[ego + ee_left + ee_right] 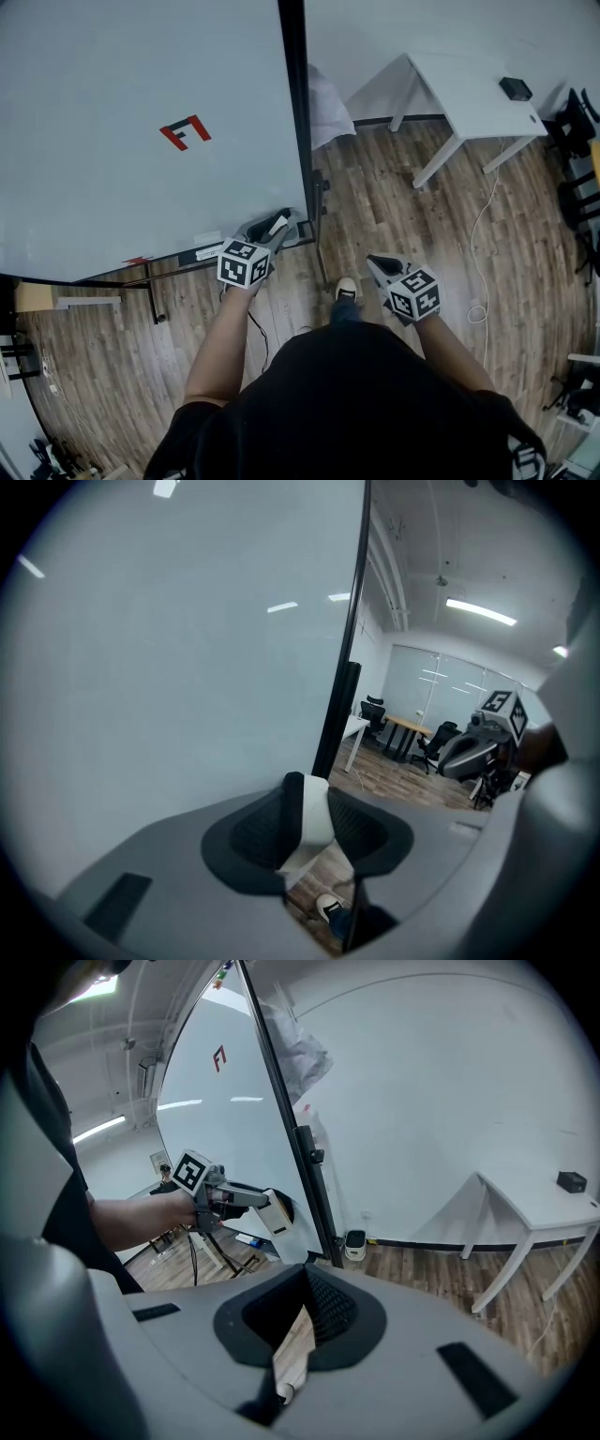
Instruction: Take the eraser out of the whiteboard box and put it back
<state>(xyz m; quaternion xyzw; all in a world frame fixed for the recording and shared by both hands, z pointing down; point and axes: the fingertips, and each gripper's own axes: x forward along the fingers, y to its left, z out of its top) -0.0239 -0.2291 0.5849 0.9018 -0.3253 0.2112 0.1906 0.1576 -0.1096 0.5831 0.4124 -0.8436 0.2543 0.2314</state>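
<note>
A: The left gripper [274, 228] has its jaws clamped on the eraser [314, 810], a white body with a dark strip along one side. The right gripper [379, 265] has its jaws brought together with nothing between them; only a sliver of floor shows there.

B: Where is the eraser in relation to the board?

A: At the lower right corner of the whiteboard [141, 141], just beside a grey box [298, 223] mounted there. The left gripper covers most of the box, so its contents cannot be read. I cannot tell whether eraser and box touch.

B: Surface and room?

A: The board face is blank apart from a red and black logo [185, 131]. A black frame [295, 112] runs down its right edge. The floor [394, 206] is wood plank. A white table [469, 89] stands by the wall to the right, with a small black item [515, 89] on top. A white cable [483, 225] trails across the planks below it. The person's shoe [346, 289] sits between the two grippers.

B: Room to move?

A: The right gripper hangs over the floor, well apart from the board. Black office chairs [572, 122] crowd the right edge, far from both grippers.
</note>
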